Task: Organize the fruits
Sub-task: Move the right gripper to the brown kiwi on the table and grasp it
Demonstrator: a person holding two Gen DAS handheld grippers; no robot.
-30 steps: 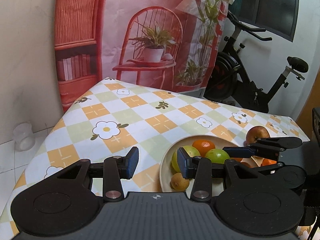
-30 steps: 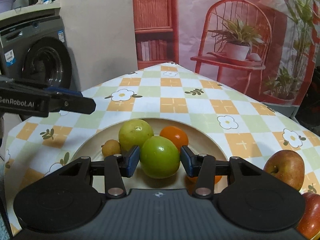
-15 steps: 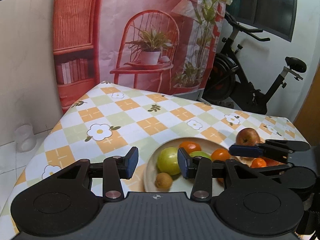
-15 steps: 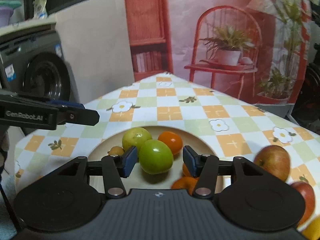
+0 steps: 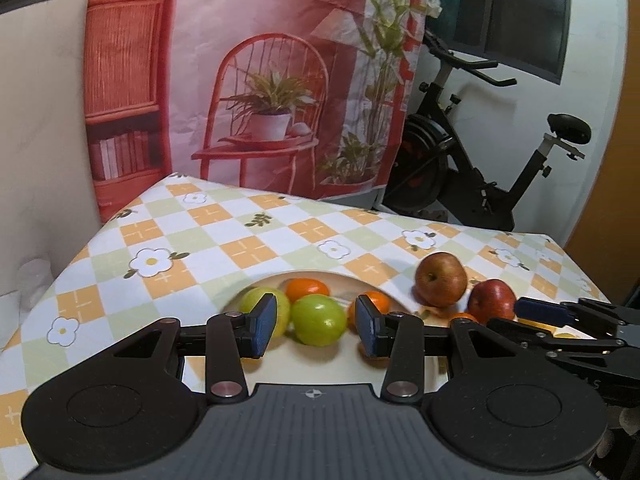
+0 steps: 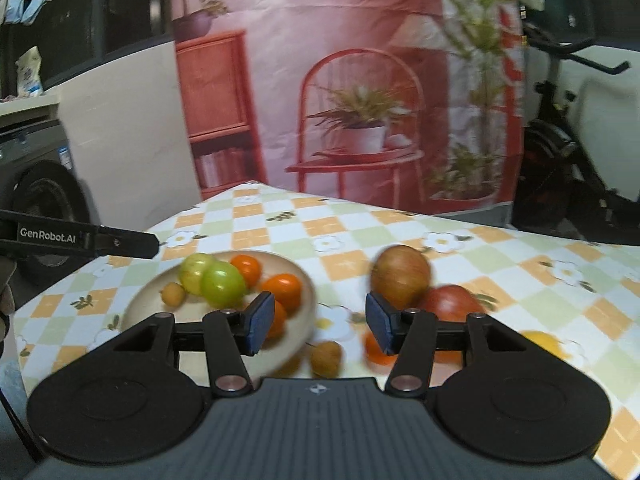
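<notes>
Fruits sit partly in the plate [image 6: 298, 334] and partly loose on the checked tabletop [image 6: 400, 232]. Taking the plate as your landmark: your right tongs [image 6: 316, 326] hang in front of its right rim, blue pads apart and clamped on nothing, only tablecloth showing between them. Just past that rim, nearest you, lie a small brown fruit [image 6: 327, 358] and an orange [image 6: 376, 350] half hidden by the right pad. Your left tongs [image 5: 316, 330] hover over the plate's near edge, pads apart with nothing gripped; a green apple [image 5: 319, 320] shows between them but lies farther back in the plate, untouched. Inside the plate you have two green apples, a few oranges and another small brown fruit [image 6: 173, 294] at the left side. To the plate's right, farther along the tabletop, a red apple [image 6: 452, 304] rests against a brownish apple [image 6: 401, 277]; a yellow fruit [image 6: 540, 342] lies farther right, blurred. Behind the plate, beyond the tabletop's far edge, hangs a printed backdrop [image 5: 256, 60].
</notes>
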